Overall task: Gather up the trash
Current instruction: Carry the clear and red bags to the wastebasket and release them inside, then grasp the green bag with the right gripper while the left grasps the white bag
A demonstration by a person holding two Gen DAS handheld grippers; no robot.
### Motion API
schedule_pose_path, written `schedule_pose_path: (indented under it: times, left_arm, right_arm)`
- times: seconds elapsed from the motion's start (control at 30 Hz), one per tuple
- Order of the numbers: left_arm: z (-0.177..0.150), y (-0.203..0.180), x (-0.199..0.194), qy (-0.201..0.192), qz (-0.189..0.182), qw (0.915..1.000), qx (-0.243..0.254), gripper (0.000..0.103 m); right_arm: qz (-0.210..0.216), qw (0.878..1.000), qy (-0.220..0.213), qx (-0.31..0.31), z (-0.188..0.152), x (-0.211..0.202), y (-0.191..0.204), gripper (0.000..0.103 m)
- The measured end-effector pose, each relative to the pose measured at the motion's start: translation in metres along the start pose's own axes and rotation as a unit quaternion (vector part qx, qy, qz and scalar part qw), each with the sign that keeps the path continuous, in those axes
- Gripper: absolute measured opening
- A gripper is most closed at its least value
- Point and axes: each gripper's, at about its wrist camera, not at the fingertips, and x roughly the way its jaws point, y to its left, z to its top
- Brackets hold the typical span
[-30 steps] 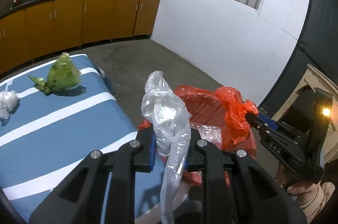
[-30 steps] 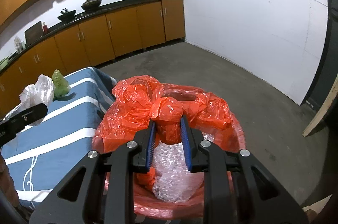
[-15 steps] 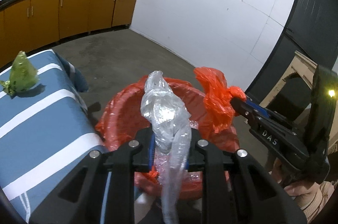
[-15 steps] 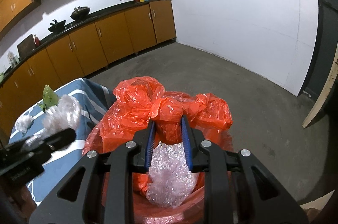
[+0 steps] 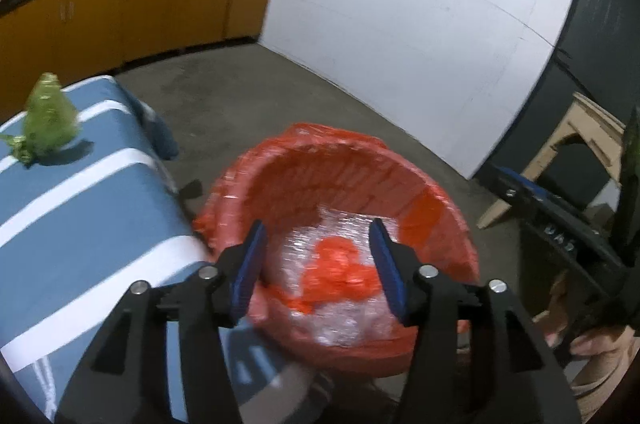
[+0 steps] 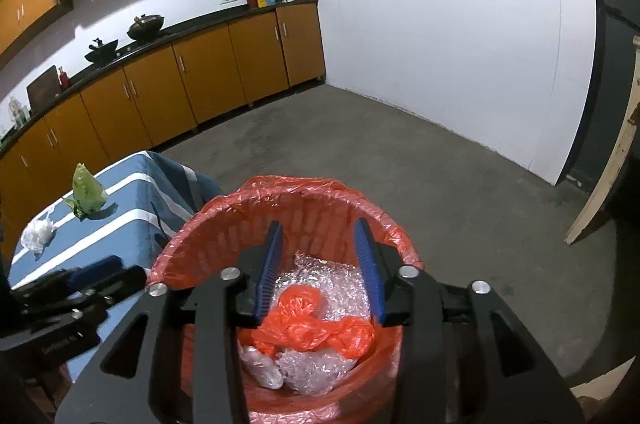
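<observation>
Both sets of fingers opening, nothing gripped, above red-lined bin point(image 6: 288, 220). Next trash: green bag point(image 5: 48, 122) far left on striped surface point(image 5: 92, 208); left gripper point(image 5: 318, 266) nearer than right gripper point(image 6: 320, 268).

the bin point(image 6: 224, 236) is red-orange, lined with a thin red plastic bag point(image 6: 316, 328) crumpled over clear, silvery bubble wrap point(image 6: 320, 364). the tablecloth point(image 5: 80, 216) is blue with white stripes — on it a pale green bag point(image 5: 48, 120) and a white wad point(image 6: 38, 234). cabinets point(image 6: 208, 80) are amber-brown, walls white, floor grey; gripper pads point(image 6: 272, 268) blue.
</observation>
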Motion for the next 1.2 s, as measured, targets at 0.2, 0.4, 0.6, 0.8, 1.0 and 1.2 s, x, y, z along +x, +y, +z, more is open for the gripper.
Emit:
schedule_pose_path:
  times: [0.2,0.4,0.6,0.8,1.0,1.2]
  left_arm:
    - [-0.007,0.026,-0.023,-0.024,0.060,0.9979,-0.008,0.065]
    - [-0.013,0.061,-0.050,-0.040,0.117,0.9921,-0.022,0.067]
    - [-0.018,0.110,-0.081,-0.056,0.174,0.9817,-0.053,0.070]
    - [-0.028,0.171,-0.126,-0.075,0.253,0.9610,-0.084,0.071]
    - [-0.040,0.232,-0.169,-0.096,0.321,0.9327,-0.133,0.072]
    - [-0.045,0.275,-0.196,-0.118,0.360,0.9094,-0.171,0.076]
  right_arm:
    - [-0.001,1.000,-0.023,-0.008,0.001,-0.005,0.011,0.070]
    - [0.013,0.999,-0.033,-0.033,0.006,-0.005,0.035,0.082]
    - [0.046,0.997,-0.027,-0.063,0.013,-0.002,0.072,0.087]
    - [0.102,0.988,-0.044,-0.107,0.028,0.000,0.134,0.088]
    - [0.168,0.975,-0.048,-0.135,0.031,0.010,0.202,0.088]
    - [0.206,0.964,-0.030,-0.167,0.029,0.045,0.277,0.088]
